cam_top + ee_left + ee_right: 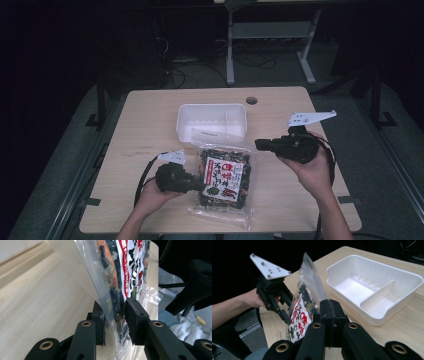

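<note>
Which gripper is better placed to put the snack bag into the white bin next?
Probably the left. The left gripper already has its jaws clamped on the snack bag. The right gripper is nearer the white bin, but its jaws are shut on nothing.

The left gripper (pixel 115 322) clamps the lower edge of the clear snack bag (pixel 120 272) between both black jaws, above the light wooden table (pixel 42 297).

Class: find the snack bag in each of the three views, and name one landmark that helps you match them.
High view: the snack bag lies low centre, before the white tray.
Left gripper view: it rises from the jaws, centre.
Right gripper view: centre-left, upright.
Shared landmark: the wooden table, in all three views.
</note>
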Motion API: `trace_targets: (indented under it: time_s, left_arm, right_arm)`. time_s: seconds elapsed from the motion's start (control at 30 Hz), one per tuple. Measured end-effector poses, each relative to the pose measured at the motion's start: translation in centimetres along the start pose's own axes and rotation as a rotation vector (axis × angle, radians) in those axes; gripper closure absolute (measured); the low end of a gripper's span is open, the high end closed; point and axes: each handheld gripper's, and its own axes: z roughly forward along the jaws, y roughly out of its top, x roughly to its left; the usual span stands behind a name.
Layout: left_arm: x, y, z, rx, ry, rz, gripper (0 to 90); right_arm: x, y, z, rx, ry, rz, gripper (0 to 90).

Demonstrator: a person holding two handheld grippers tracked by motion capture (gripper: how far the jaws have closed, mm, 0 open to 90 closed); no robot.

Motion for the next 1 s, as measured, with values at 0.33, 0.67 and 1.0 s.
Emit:
trace_targets:
  time_s: [0.33, 0.67, 1.0]
  left_arm:
    - [-0.6, 0.0, -0.3, -0.008, 0.018, 0.039, 71.6]
    - [-0.8, -0.2, -0.4, -0.011, 0.028, 0.042, 71.6]
    - [-0.8, -0.2, -0.4, -0.010, 0.031, 0.044, 71.5]
  right_arm:
    - [-1.2, -1.2, 0.1, -0.044, 0.004, 0.031, 65.5]
    - [-1.4, -3.8, 0.7, -0.080, 0.043, 0.046, 38.4]
    - [-1.2, -6.0, 2.5, -0.027, 0.092, 0.052, 35.6]
